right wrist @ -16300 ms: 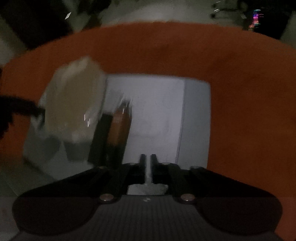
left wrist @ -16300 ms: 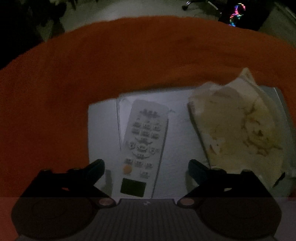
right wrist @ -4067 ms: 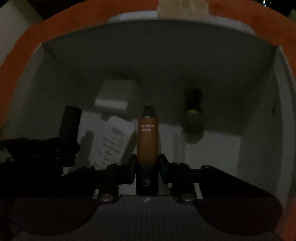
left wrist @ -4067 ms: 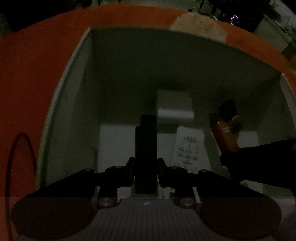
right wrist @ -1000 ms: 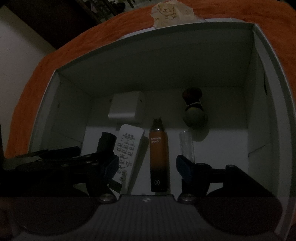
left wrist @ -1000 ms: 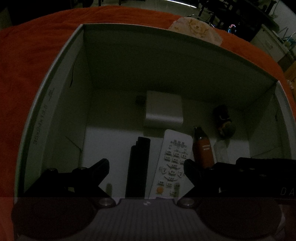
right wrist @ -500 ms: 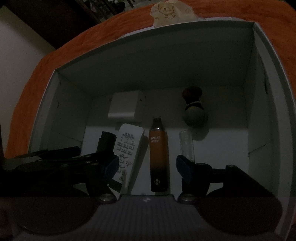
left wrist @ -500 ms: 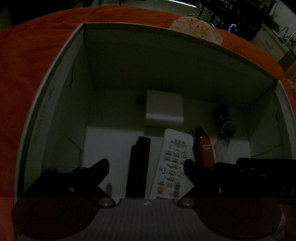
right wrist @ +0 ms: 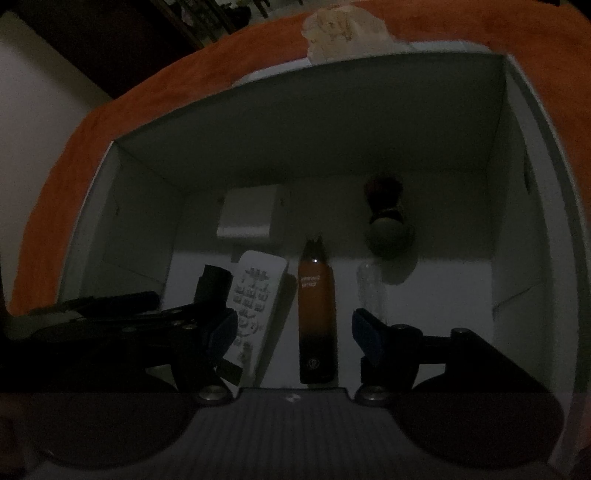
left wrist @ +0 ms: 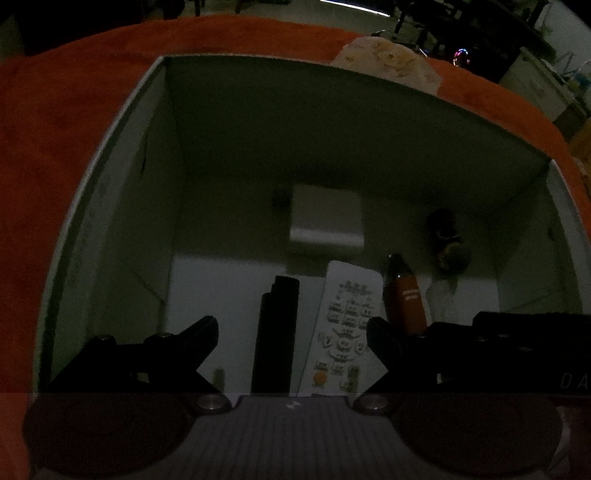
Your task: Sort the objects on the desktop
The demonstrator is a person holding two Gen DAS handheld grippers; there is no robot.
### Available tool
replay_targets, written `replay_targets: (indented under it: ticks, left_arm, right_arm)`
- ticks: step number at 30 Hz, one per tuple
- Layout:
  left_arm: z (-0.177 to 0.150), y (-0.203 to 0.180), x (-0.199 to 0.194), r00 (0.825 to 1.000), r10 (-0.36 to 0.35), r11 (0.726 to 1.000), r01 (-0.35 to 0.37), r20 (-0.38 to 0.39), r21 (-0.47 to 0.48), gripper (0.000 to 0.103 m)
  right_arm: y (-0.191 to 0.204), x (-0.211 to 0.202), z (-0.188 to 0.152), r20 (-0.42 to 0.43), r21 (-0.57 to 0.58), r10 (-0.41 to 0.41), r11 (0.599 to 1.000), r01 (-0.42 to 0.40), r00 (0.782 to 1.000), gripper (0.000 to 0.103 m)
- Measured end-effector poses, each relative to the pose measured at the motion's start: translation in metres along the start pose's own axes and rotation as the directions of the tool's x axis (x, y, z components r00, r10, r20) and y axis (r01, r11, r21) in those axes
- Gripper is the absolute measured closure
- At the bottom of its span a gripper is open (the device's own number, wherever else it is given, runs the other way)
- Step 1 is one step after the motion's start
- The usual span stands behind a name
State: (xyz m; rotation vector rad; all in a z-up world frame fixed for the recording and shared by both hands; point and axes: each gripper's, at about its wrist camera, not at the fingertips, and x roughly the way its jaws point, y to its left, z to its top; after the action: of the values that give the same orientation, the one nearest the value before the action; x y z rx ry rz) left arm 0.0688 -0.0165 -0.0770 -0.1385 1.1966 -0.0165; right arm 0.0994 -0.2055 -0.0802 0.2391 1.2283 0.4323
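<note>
Two handheld grippers hang side by side over an open white box [left wrist: 110,206] that sits on an orange cloth [left wrist: 66,110], both aimed down into it in dim light. The left gripper [left wrist: 291,328] is over the box's near edge with its two black fingers spread wide, holding and touching nothing. Seen between them on the box floor are a black stick-shaped object [left wrist: 275,332] and, just beside it to the right, a white remote control [left wrist: 343,325] with an orange button near its close end. The right gripper [right wrist: 291,328] sits just to the right of the left one, its blue-padded fingers also spread wide and empty. Between them lies an orange and black vape pen [right wrist: 317,310], lengthwise on the floor, apart from both pads. A small clear tube [right wrist: 369,284] lies just right of the pen. Farther back in the box stand a white cube-shaped block [right wrist: 251,214] and a rounded brush [right wrist: 388,225] with dark bristles. A pale crumpled wrapper [right wrist: 343,26] rests on the cloth behind the box's far wall.
</note>
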Motion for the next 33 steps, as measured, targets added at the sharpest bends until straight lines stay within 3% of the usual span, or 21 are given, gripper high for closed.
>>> replay_targets:
  ticks: [9,19,33]
  left_arm:
    - [0.02,-0.004,-0.025,0.999,-0.029,1.0,0.029,0.02,0.006,0.015]
    - [0.07,-0.009,-0.051,0.998,-0.007,1.0,0.006,0.068,0.026,0.015]
    - [0.134,-0.017,-0.04,0.998,0.01,0.999,-0.012,0.063,0.037,0.015]
  right_arm:
    - [0.003,-0.024,0.021,0.017,-0.007,-0.005,1.0,0.005,1.0,0.03]
    - [0.003,-0.058,0.063,0.062,-0.005,-0.028,1.0,0.028,0.998,0.03]
    - [-0.012,-0.069,0.132,0.084,0.021,-0.053,0.998,0.051,0.995,0.03]
